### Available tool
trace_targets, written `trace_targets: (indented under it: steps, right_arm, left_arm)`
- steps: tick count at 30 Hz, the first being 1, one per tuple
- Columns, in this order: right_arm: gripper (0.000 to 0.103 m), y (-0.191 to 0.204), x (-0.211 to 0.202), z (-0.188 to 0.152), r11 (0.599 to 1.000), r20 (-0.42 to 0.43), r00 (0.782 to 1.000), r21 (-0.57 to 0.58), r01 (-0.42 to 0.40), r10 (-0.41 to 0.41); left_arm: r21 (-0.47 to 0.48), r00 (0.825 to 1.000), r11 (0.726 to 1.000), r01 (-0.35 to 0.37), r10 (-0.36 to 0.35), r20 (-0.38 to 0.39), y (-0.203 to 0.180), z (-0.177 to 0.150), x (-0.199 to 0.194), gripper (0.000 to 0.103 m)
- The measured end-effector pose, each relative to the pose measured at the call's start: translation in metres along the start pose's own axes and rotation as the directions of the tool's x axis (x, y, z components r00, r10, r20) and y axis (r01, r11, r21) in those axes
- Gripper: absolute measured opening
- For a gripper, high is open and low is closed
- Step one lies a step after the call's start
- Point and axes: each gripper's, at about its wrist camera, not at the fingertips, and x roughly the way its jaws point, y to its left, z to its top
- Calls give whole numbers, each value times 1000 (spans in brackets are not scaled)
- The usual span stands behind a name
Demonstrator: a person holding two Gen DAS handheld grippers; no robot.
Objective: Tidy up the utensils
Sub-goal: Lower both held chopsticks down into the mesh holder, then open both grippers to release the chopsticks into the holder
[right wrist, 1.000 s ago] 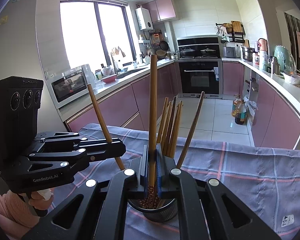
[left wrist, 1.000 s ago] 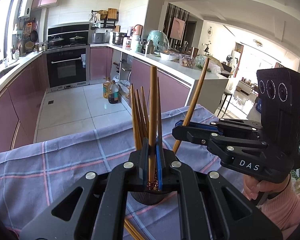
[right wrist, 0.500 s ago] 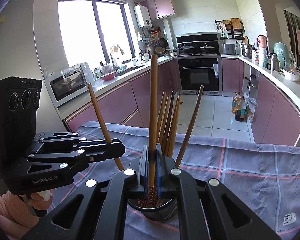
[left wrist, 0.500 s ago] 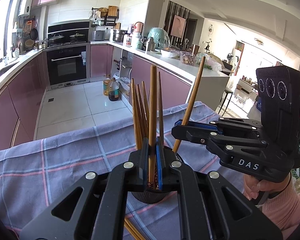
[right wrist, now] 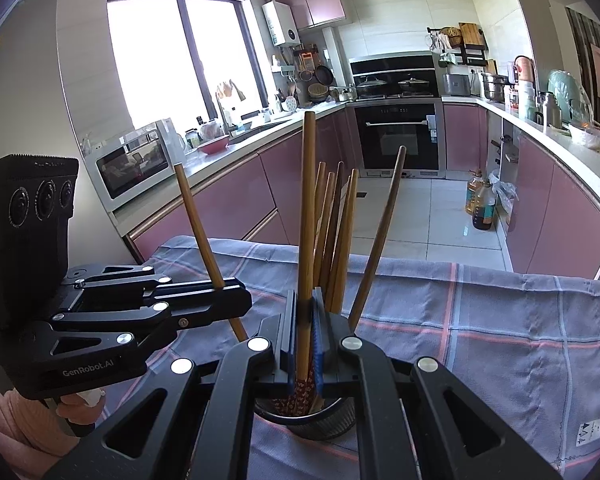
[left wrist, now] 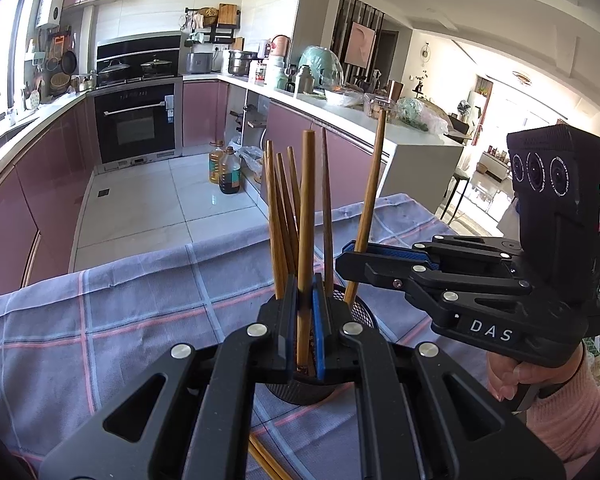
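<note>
A black mesh holder (left wrist: pixel 361 312) (right wrist: pixel 332 420) stands on the checked cloth with several brown chopsticks upright in it. My left gripper (left wrist: pixel 305 320) is shut on one upright chopstick (left wrist: pixel 305 208) right above the holder. From the right, my right gripper (left wrist: pixel 354 258) is shut on a slanted chopstick (left wrist: pixel 370 200) whose lower end reaches the holder's rim. In the right wrist view the right gripper (right wrist: pixel 306 328) pinches that chopstick (right wrist: pixel 308 208), its patterned end at the holder's mouth. The left gripper (right wrist: pixel 236 300) holds its chopstick (right wrist: pixel 198 220) at the left.
Loose chopsticks (left wrist: pixel 264 460) lie on the blue-grey checked cloth (left wrist: pixel 120 320) under my left gripper. The table's far edge drops to a tiled kitchen floor (left wrist: pixel 148 208). A person's hand in a pink sleeve (left wrist: pixel 564 408) holds the right gripper.
Both grippers stay shut on their chopsticks above the holder. In the left wrist view the right-held chopstick's top has shifted slightly left.
</note>
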Motion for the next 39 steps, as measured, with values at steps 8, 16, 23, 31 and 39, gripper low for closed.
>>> trace_targets:
  steps: [8,16,23,31,39]
  right_arm:
    - [7,-8,9,-1,1000,-14,1000,31,-3,4]
    - [7,-9,11,0,999,-16,1000,36,2,-1]
    - [7,-13,12,2,999,-14,1000,51,12,-12]
    - [16,-13,9,1,998,0,1000,59,16,-16]
    - [18,-10,-2,-7,998,11,1000,57,7,-8]
  left_arm:
    - [-14,1000,1000,-10,9,-17,6,0,13,7]
    - [-29,1000,999,-13,12,-27,12,-1,23,8]
    - [-34,1000,999,-14,13,-26,14,-4,25,8]
    - [-39,1000,999,-14,13,-18,16,-8,22,14]
    - [-40,998,997,-60,61,33,23,-20,5,35]
